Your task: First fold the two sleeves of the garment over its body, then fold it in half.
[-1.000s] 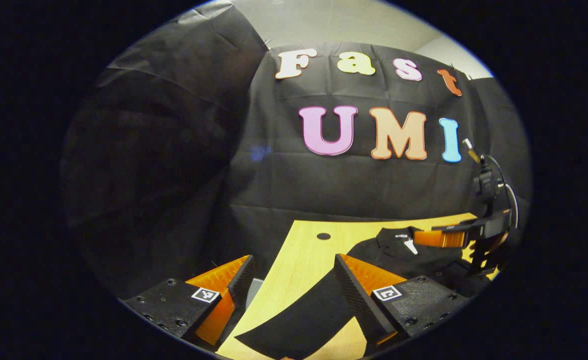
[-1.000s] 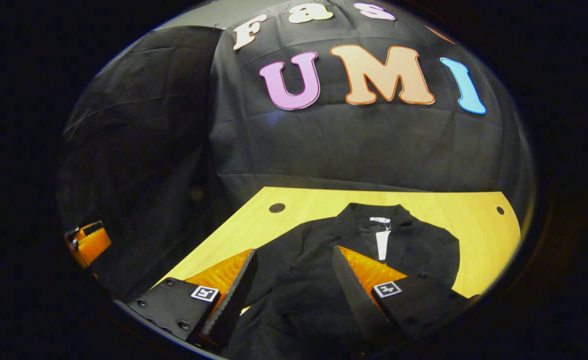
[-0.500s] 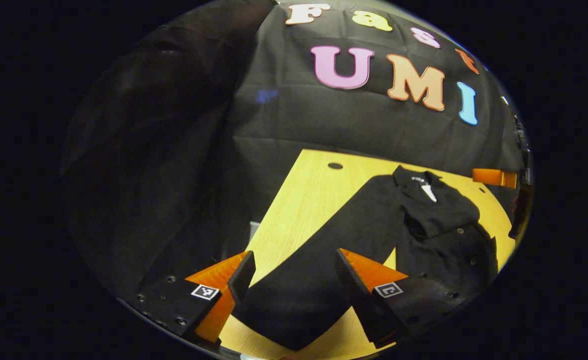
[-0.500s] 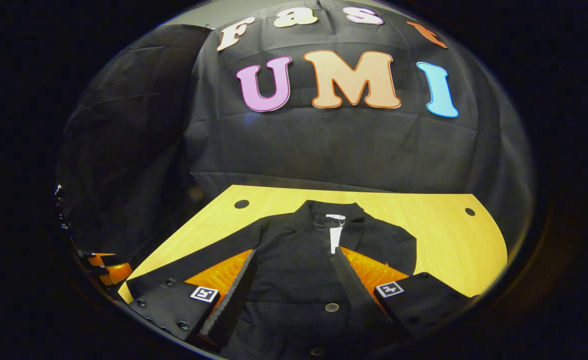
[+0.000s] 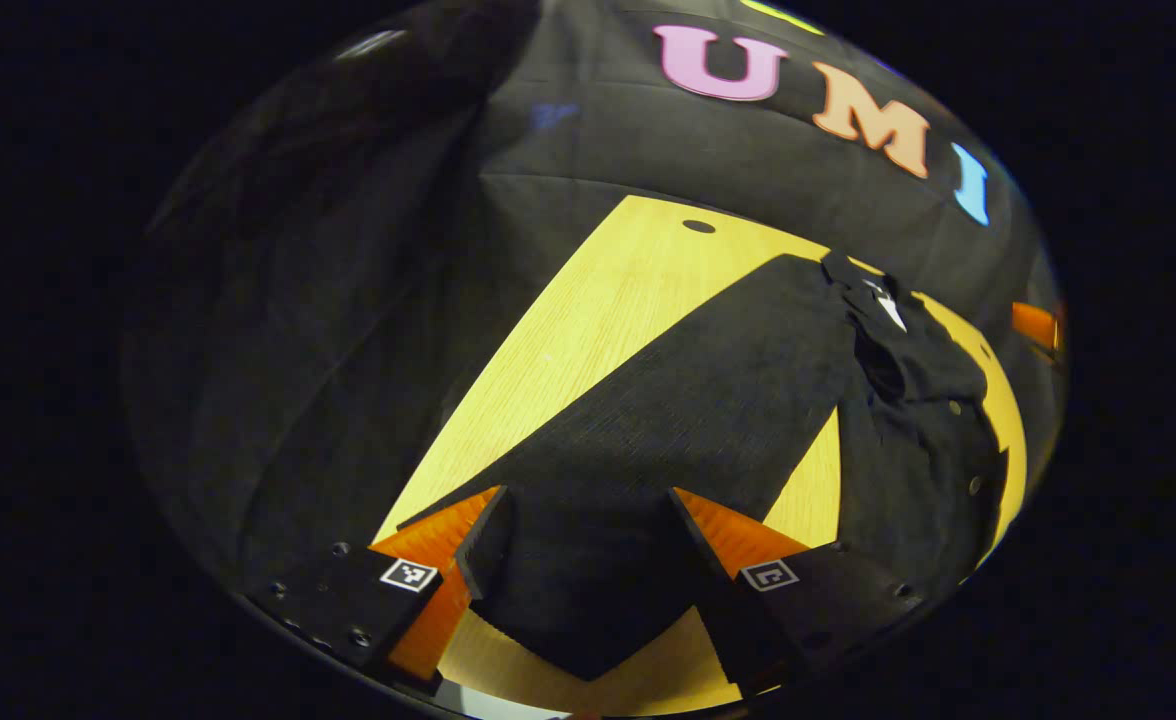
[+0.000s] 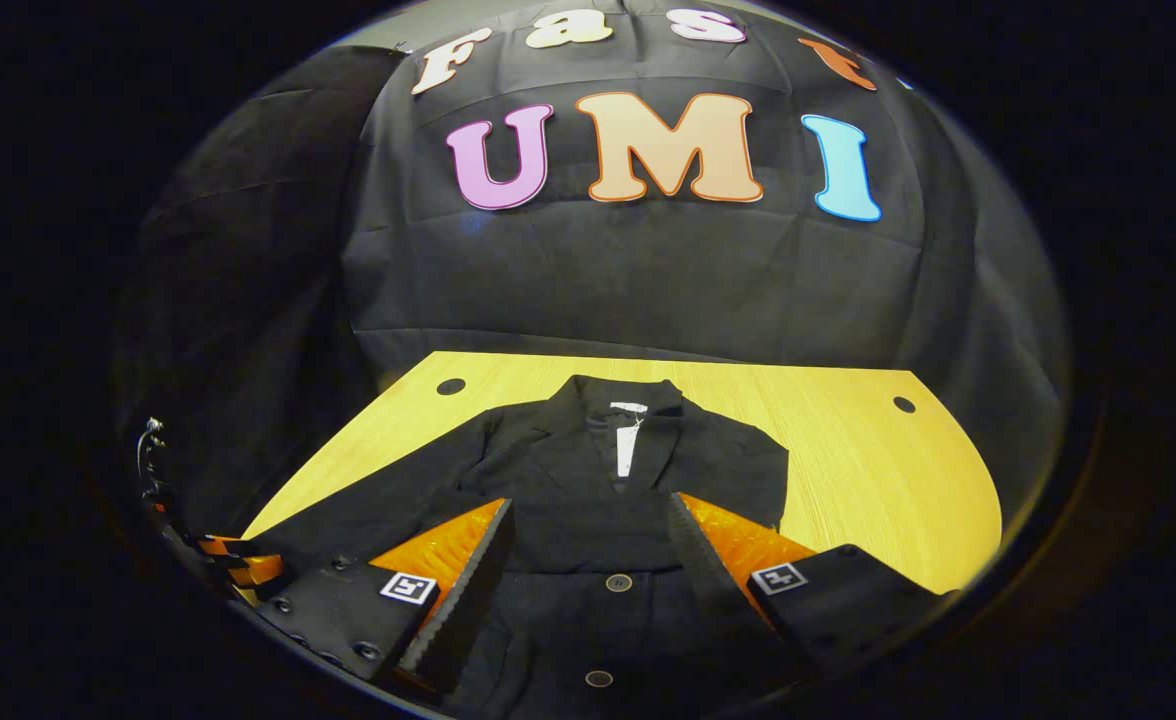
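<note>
Left claw agape, low over the garment sleeve end.

Your black, buttoned, collared cloth jacket lay face up on the table, one long sleeve stretched straight out sideways, flat and unfolded.

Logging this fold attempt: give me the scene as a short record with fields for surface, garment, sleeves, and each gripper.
surface: yellow wooden table with round holes near its far corners
garment: black buttoned jacket, lying flat, collar toward the booth wall, white tag at the neck
sleeves: one sleeve stretched out straight across the table, not folded over the body
left gripper: open, fingers either side of the sleeve's cuff end; contact cannot be told
right gripper: open, above the jacket's buttoned front
fold in half: not yet done
</note>
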Available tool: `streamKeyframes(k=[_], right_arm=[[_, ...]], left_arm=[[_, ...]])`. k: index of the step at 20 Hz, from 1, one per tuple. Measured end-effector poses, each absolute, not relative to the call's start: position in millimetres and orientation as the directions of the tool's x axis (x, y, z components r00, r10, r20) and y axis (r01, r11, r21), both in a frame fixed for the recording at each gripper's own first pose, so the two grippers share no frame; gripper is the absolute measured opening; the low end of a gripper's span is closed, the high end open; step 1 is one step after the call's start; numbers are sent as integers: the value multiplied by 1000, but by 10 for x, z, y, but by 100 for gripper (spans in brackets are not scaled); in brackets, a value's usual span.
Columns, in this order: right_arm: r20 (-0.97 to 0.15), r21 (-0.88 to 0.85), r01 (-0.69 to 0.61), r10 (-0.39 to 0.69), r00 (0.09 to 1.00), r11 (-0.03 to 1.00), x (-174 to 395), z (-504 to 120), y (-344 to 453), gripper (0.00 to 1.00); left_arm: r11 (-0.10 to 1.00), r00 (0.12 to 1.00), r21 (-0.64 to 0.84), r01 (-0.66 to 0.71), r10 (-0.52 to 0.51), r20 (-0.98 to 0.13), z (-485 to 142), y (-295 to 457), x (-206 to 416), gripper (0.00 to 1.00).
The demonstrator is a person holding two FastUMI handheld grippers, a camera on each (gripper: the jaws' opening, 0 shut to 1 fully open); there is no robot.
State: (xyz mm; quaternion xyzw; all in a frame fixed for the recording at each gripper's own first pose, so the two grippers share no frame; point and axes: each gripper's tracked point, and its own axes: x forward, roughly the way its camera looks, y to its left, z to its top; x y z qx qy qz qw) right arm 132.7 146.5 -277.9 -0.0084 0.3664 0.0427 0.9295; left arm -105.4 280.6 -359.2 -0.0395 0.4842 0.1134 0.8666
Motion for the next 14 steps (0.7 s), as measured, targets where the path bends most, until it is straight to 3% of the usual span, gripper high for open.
streamKeyframes(k=[2, 4, 5, 6, 8, 9, 10, 12, 13, 14], right_arm=[[-676, 25, -98, 89, 732, 995, 1216, -2710, 1368, 94], [-677, 20, -103, 89, 730, 994, 1104, -2697, 1236, 98], [-668, 25, -91, 84, 740, 996, 1014, -2662, 1086, 98], [-666, 55, -63, 84, 741, 996, 842, -2655, 887, 94], [-661, 68, -41, 76, 747, 997, 710, -2645, 697, 94], [-657, 84, -36, 83, 749, 996, 615, -2644, 597, 98], [-641, 100, -50, 103, 761, 994, 532, -2622, 527, 94], [-630, 80, -62, 99, 770, 995, 438, -2625, 340, 98], [-641, 82, -58, 97, 761, 995, 399, -2637, 266, 94], [-632, 84, -57, 97, 769, 995, 412, -2592, 207, 98]], left_arm=[[970, 549, 59, -235, 183, -816, -3565, 2792, -988, 89], [958, 556, 44, -283, 202, -806, -3560, 2792, -944, 62], [950, 575, 5, -314, 194, -795, -3560, 2751, -974, 29], [947, 607, -10, -320, 196, -770, -3559, 2704, -975, 3], [959, 617, 58, -279, 225, -754, -3577, 2719, -985, 0], [957, 619, 84, -278, 246, -746, -3583, 2733, -974, 0], [951, 610, 84, -299, 258, -749, -3568, 2710, -963, 0], [931, 585, 50, -362, 269, -765, -3526, 2695, -929, 0], [929, 579, 36, -368, 260, -773, -3513, 2655, -925, 0], [932, 600, 26, -363, 254, -759, -3413, 2616, -845, 0]])
